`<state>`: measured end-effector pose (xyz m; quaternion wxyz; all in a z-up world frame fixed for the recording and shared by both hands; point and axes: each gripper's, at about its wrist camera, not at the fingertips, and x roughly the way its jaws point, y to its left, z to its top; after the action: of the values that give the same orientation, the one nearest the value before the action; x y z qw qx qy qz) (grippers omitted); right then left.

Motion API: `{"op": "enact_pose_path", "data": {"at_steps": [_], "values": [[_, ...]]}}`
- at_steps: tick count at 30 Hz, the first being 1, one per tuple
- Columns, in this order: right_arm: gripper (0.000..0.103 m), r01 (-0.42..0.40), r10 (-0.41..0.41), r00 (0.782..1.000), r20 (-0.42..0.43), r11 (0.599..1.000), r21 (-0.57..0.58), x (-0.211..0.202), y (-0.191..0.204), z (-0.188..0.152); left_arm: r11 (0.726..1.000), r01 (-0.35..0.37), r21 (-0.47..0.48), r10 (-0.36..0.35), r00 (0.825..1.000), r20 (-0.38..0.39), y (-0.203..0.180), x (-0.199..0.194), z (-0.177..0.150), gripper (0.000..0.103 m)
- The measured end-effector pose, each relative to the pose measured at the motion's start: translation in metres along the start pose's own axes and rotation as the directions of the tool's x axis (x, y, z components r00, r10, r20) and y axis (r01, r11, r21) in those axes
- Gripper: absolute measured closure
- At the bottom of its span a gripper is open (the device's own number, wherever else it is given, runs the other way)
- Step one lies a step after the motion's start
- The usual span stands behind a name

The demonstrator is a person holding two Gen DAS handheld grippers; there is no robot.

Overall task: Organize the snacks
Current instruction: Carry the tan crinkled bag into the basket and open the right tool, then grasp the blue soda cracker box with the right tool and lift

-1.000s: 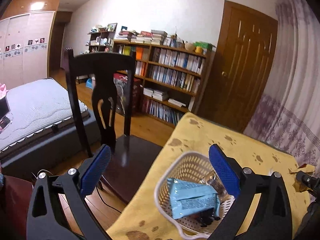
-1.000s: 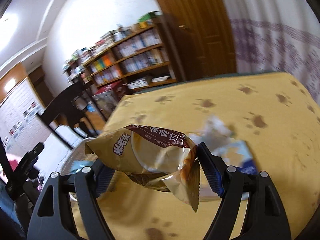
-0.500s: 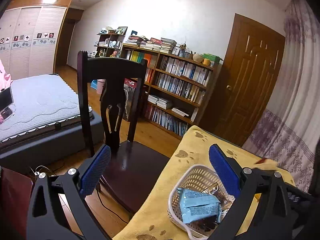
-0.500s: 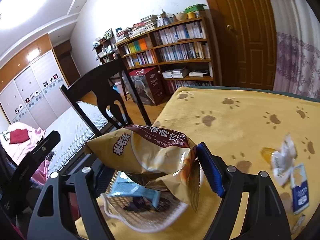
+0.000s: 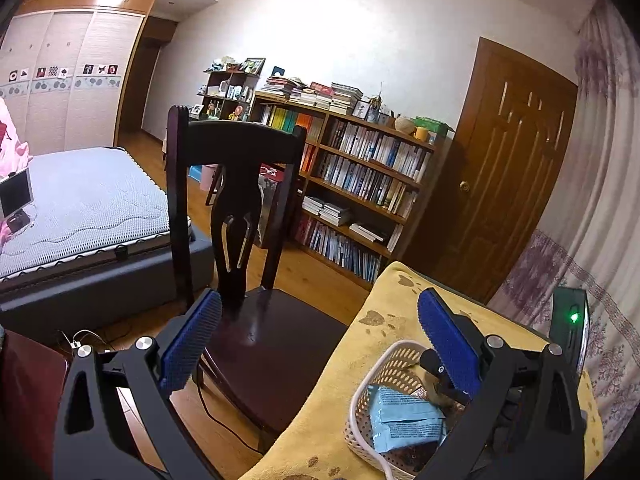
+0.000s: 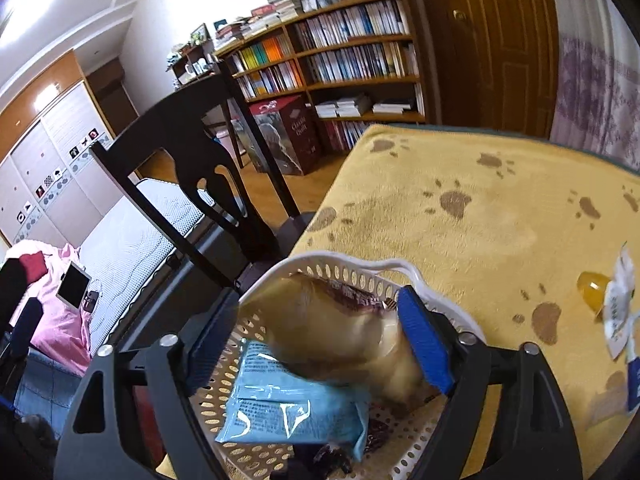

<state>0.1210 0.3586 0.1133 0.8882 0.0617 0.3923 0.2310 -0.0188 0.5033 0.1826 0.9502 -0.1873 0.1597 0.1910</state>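
Your right hand-held gripper grasps the tan snack bag low over the white basket at the worktop's left edge; the left hand-held gripper hangs released. An off-centre release risks tipping the basket off that edge.

black tool, blue ribbed pads, silver screws
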Motion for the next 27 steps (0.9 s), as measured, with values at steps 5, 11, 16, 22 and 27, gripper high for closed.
{"op": "enact_pose_path", "data": {"at_steps": [5,11,16,22,27], "values": [[0.018,0.005,-0.005,1.0,-0.002,1.0,0.002,0.001,-0.006,0.0,1.0,0.005,-0.012,-0.005,1.0,0.0,0.001,0.001,0.0,0.003],[0.018,-0.011,0.011,1.0,0.018,1.0,-0.015,-0.011,-0.006,-0.001,1.0,0.014,-0.001,-0.014,1.0,0.003,-0.002,0.0,-0.001,0.003],[0.018,-0.005,0.006,0.999,0.04,0.999,-0.036,-0.021,-0.004,-0.005,1.0,0.02,0.0,-0.02,1.0,0.006,-0.002,-0.002,-0.001,0.003],[0.018,0.033,-0.029,0.997,0.074,0.998,-0.052,-0.036,-0.014,-0.007,1.0,0.026,0.001,-0.026,1.0,0.006,-0.002,-0.002,-0.001,0.003],[0.018,0.067,-0.064,0.993,0.098,0.997,-0.031,-0.051,-0.035,-0.007,0.999,0.037,0.019,-0.037,0.999,0.006,-0.008,-0.005,-0.002,0.003]]}}
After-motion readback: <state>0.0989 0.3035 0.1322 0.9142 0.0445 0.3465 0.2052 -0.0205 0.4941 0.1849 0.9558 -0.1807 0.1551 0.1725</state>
